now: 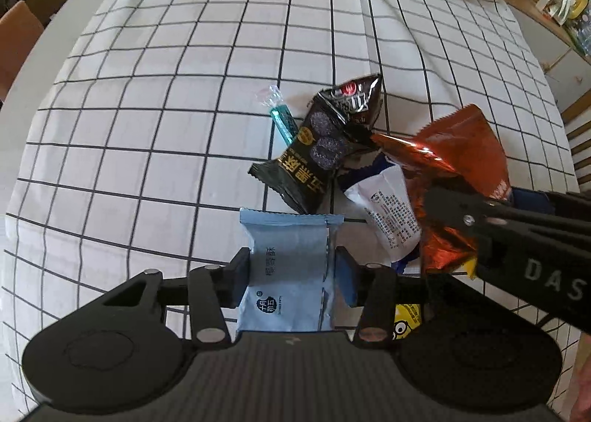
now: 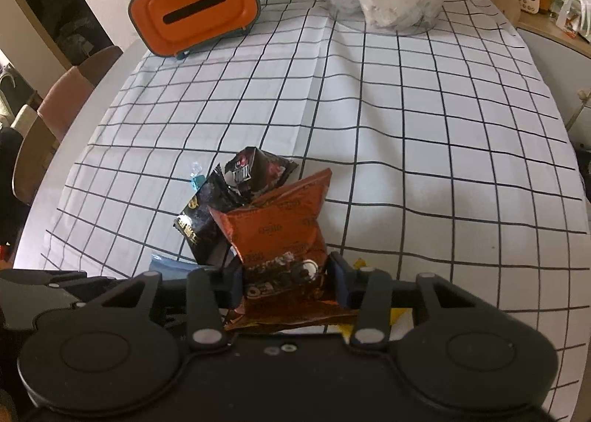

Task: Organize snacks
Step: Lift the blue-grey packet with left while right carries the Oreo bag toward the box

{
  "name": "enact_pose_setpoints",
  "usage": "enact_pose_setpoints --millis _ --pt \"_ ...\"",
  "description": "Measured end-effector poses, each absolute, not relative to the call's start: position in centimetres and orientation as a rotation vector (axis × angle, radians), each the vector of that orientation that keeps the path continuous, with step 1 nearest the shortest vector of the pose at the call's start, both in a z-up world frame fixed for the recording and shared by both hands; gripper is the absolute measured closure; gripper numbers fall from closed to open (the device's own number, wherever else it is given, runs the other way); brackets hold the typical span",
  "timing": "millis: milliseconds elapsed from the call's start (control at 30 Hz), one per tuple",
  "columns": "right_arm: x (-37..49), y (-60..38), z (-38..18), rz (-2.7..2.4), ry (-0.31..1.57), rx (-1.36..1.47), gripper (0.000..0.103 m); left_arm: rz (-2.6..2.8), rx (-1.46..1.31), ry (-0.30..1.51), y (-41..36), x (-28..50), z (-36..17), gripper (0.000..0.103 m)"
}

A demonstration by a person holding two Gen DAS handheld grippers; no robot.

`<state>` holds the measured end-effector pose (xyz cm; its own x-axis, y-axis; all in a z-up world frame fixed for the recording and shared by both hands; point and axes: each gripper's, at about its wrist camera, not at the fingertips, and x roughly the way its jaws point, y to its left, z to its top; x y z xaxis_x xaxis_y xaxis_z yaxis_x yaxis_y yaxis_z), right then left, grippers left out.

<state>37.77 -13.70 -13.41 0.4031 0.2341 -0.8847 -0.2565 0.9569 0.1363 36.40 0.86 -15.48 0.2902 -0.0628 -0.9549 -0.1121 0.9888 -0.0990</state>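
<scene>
Two hand-held grippers work over a small heap of snack packets on a surface covered by a white cloth with a black grid (image 1: 184, 89).

The left gripper (image 1: 293, 266) is clamped on a pale blue snack packet (image 1: 288, 266), its two blue pads pressing the packet's long sides, with the sealed end sticking out forward. The right gripper (image 2: 286, 281) is clenched on a crinkled orange foil snack bag (image 2: 275, 226) by its lower part, so the bag stands up and leans forward.

The rest of the heap lies just ahead: a black snack packet with gold lettering (image 1: 304, 163), a dark packet with a red logo (image 1: 356, 97) propped against it, a white and blue packet (image 1: 388, 215), a teal wrapped candy stick (image 1: 282, 122) and a yellow cartoon packet (image 1: 406, 318) partly hidden under the gripper.

Likely risks: the orange foil bag touches the black packets, so lifting it may drag or topple them. The foil is slick and held only at one end, so it may slip or swing. Hard squeezing could crush what is inside either packet. The two grippers sit close together and could collide. An orange container with a slot (image 2: 195, 8) stands well apart at the far edge.
</scene>
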Motion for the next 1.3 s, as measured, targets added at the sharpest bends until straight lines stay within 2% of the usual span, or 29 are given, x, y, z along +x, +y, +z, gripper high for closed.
enact_pose_setpoints --millis 533,1000,1300 --pt "32.4 -16.2 -7.2 0.331 1.032 0.019 0.059 0.013 -0.158 1.199 1.9 32.4 -9.2 0.056" --pt "24.7 -18.1 -2.1 0.386 0.969 0.028 0.059 -0.055 -0.133 1.121 1.1 25.5 -3.7 0.056" --pt "19.9 -18.8 -0.4 0.434 0.952 0.024 0.059 -0.097 -0.116 1.118 0.5 20.8 -2.2 0.056"
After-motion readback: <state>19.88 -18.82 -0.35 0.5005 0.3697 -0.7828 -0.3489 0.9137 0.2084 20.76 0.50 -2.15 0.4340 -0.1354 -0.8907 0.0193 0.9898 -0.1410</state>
